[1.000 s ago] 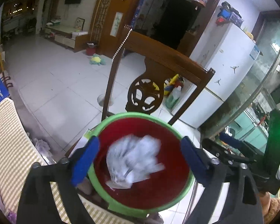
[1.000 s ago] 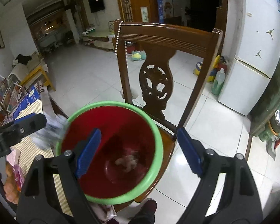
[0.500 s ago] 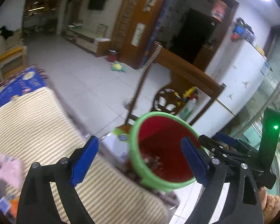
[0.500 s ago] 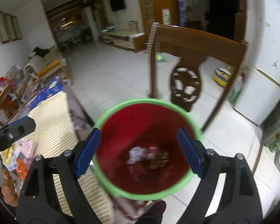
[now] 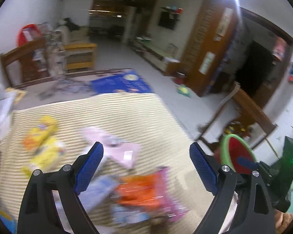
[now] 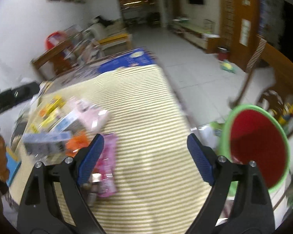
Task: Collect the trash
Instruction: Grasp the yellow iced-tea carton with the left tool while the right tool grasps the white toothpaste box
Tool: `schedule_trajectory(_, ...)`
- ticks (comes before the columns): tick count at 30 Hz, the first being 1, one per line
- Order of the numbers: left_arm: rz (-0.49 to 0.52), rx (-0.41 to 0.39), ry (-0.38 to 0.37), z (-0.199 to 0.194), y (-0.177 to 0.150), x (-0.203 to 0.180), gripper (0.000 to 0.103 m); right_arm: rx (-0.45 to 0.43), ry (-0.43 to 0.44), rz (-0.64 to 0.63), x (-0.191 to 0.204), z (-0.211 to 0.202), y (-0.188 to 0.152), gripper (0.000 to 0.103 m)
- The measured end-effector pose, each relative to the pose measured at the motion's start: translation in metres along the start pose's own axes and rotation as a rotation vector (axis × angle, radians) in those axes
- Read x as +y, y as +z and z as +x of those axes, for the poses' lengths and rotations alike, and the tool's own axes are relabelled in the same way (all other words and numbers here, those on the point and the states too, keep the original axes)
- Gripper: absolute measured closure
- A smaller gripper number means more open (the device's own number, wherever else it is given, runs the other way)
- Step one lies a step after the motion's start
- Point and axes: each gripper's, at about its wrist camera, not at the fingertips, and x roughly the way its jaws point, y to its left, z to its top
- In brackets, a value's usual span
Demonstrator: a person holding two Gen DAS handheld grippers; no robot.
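Observation:
Several pieces of trash lie on the striped tablecloth (image 5: 127, 117): a yellow wrapper (image 5: 43, 146), a pink packet (image 5: 123, 152), an orange wrapper (image 5: 140, 191) and a pale blue box (image 6: 46, 140). A magenta packet (image 6: 107, 165) lies by my right gripper's left finger. The red bin with a green rim (image 6: 257, 148) stands off the table's right edge; it also shows in the left wrist view (image 5: 238, 154). My left gripper (image 5: 146, 167) is open and empty above the trash. My right gripper (image 6: 145, 156) is open and empty above the cloth.
A wooden chair (image 5: 248, 109) stands behind the bin. A blue box (image 5: 121, 83) lies at the table's far end. A wooden bench (image 5: 29, 62) with clutter stands along the left wall. Tiled floor (image 6: 195, 64) lies to the right of the table.
Both grippers have swung left, away from the bin and over the table. The white crumpled trash that the left gripper released a second ago is in the bin.

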Motion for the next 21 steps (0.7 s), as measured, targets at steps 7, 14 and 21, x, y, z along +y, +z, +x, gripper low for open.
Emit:
schedule_trajectory(7, -0.118, 0.01, 0.196, -0.018, -0.011, 0.114, 0.017, 0.03, 0.052, -0.3, 0.097, 0.027, 0.0, 0.015)
schedule_trajectory(14, -0.19, 0.041, 0.25, -0.008, -0.02, 0.167, 0.017, 0.021, 0.084, -0.61, 0.177, 0.066, -0.006, 0.015)
schedule_trajectory(21, -0.132, 0.111, 0.225, 0.031, -0.016, 0.194, 0.017, 0.043, 0.117, -0.81, 0.218, 0.104, -0.018, 0.015)
